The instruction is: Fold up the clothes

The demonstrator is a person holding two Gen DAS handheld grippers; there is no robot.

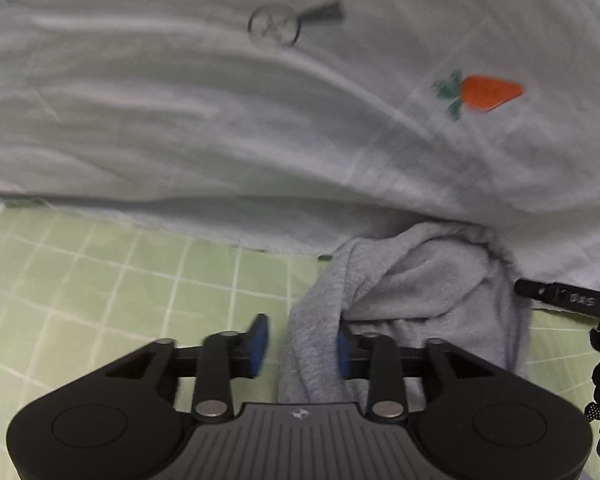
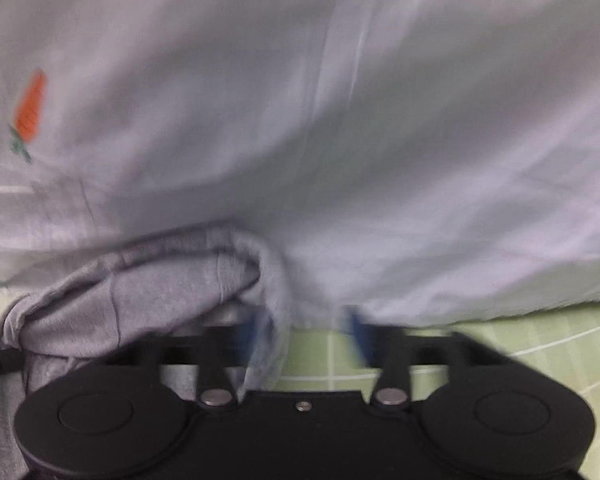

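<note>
A white garment (image 1: 300,120) printed with an orange carrot (image 1: 490,92) and a grey magnifier (image 1: 276,24) lies spread over the far half of both views. Its grey fleecy part (image 1: 420,280) is bunched at the near edge. In the left wrist view a fold of that fleece runs between the blue pads of my left gripper (image 1: 302,348); it touches the right pad, while the left pad (image 1: 260,342) stands clear of it, so the gripper is open. In the blurred right wrist view my right gripper (image 2: 302,334) is open wide, with the fleece (image 2: 140,292) edge hanging just inside its left pad.
The clothes lie on a green mat with a white grid (image 1: 100,280), also bare at the right in the right wrist view (image 2: 540,352). A black part of the other gripper (image 1: 564,300) juts in at the right edge of the left wrist view.
</note>
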